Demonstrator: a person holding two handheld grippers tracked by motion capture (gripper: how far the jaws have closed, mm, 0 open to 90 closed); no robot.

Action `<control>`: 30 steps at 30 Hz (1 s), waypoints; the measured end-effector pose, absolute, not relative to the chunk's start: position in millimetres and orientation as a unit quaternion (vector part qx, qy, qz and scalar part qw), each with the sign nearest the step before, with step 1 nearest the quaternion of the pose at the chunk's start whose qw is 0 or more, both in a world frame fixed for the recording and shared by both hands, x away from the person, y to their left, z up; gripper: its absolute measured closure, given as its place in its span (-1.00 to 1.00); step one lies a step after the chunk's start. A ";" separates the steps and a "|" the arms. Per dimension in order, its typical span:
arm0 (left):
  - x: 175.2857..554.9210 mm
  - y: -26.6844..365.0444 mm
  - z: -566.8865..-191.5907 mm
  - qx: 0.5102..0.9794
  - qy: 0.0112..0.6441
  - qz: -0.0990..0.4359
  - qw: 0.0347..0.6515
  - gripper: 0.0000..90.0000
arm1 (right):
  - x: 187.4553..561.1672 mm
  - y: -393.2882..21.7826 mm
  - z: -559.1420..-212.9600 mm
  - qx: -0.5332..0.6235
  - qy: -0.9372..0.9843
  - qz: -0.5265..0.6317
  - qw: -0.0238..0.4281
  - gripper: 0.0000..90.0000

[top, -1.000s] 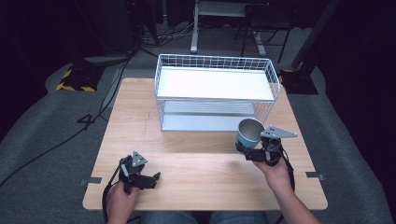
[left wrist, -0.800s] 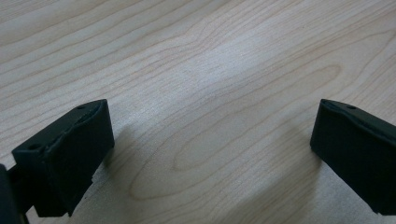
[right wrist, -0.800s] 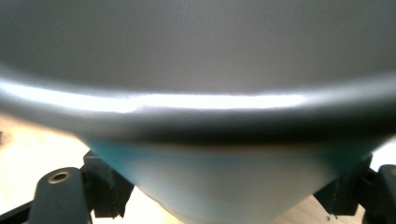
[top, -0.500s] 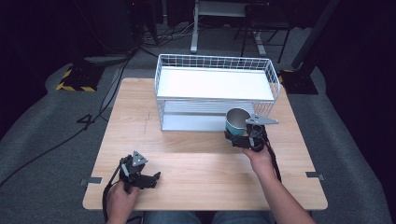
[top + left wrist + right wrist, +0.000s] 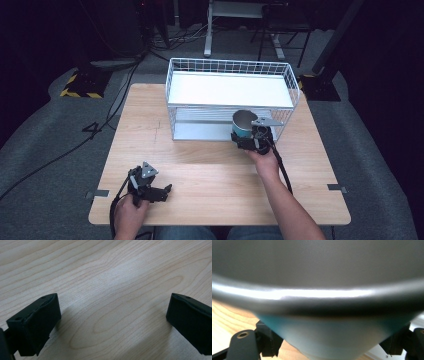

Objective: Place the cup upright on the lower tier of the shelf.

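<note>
A teal cup (image 5: 242, 123) with a grey metal inside is held just in front of the white wire rack (image 5: 230, 67), level with its lower shelf. My right gripper (image 5: 252, 136) is shut on the cup. In the right gripper view the cup (image 5: 332, 337) sits close to the camera between the two jaws, its grey rim across the frame. My left gripper (image 5: 159, 191) rests on the wooden table (image 5: 200, 175) near the front left edge, open. In the left gripper view my left gripper (image 5: 112, 322) has bare wood between its wide-apart jaws.
The rack has a white top shelf (image 5: 230, 90) and a lower shelf (image 5: 200, 127) open toward me. A cable (image 5: 280, 167) trails along the right forearm. Desk legs, cables and a yellow-black marked base (image 5: 80, 85) stand on the grey floor beyond the table.
My right gripper has carried the cup left and forward, from the table's right side to the front of the rack's lower shelf. The left gripper has stayed put.
</note>
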State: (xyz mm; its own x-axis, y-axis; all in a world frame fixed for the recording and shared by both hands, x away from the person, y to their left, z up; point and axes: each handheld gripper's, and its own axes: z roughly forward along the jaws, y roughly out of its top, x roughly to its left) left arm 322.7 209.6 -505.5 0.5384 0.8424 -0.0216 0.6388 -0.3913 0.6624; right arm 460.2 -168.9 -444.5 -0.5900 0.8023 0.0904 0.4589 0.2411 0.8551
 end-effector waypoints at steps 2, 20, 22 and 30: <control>322.9 209.8 -505.4 0.819 0.451 0.161 0.315 -1.00 | 464.6 -165.2 -446.6 0.414 0.765 0.456 0.187 -0.53; 322.7 209.7 -505.5 0.819 0.451 0.161 0.315 -1.00 | 495.8 -129.2 -461.2 0.413 0.766 0.456 0.188 -0.53; 322.5 209.5 -505.8 0.818 0.452 0.162 0.317 -1.00 | 499.2 -126.9 -461.7 0.415 0.767 0.452 0.190 -0.53; 322.3 209.3 -505.8 0.818 0.452 0.161 0.317 -1.00 | 513.7 -123.4 -470.5 0.423 0.762 0.443 0.207 -0.53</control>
